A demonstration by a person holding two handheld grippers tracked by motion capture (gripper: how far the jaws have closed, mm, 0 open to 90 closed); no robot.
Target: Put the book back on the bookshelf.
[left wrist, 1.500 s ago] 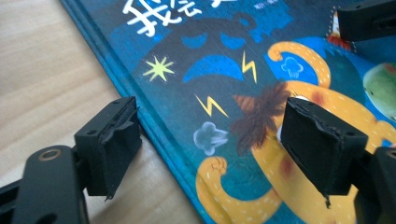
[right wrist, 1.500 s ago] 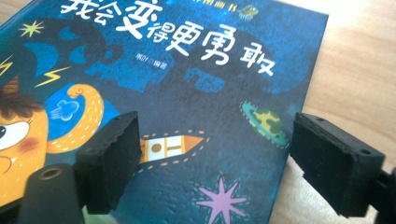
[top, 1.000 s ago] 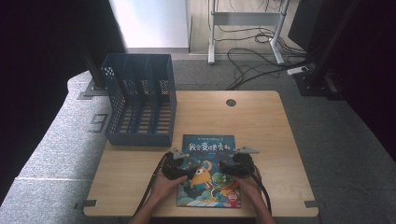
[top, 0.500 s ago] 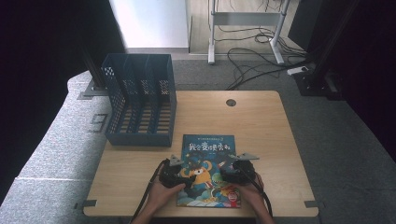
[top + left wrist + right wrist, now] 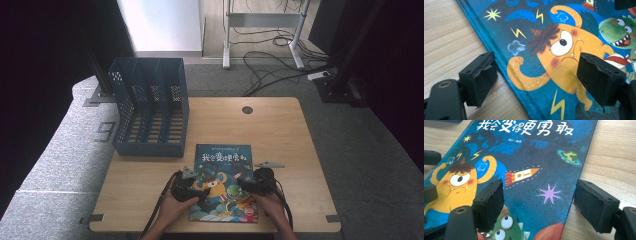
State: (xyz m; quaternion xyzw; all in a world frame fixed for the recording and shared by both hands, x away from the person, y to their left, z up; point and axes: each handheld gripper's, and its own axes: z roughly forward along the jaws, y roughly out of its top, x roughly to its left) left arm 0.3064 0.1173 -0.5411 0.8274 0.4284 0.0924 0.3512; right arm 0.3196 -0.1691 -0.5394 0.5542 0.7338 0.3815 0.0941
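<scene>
Looking down from the high view, I see the picture book point(image 5: 223, 181) lying flat, cover up, on the near half of the table point(image 5: 280, 130), its far edge pointing toward the blue file rack point(image 5: 150, 107) that stands at the table's far left corner. My left hand-held gripper point(image 5: 192, 182) sits at the book's left edge and my right hand-held gripper point(image 5: 252, 180) at its right edge, both low over the cover. In the left gripper view the jaws stand wide apart and have just been opening: one pad hangs over the bare wood just beside the book's spine edge, the other over the orange monster on the cover, gripping nothing. In the right gripper view the jaws have just been closing slightly yet remain wide, straddling the book's right edge without pressing on it.
</scene>
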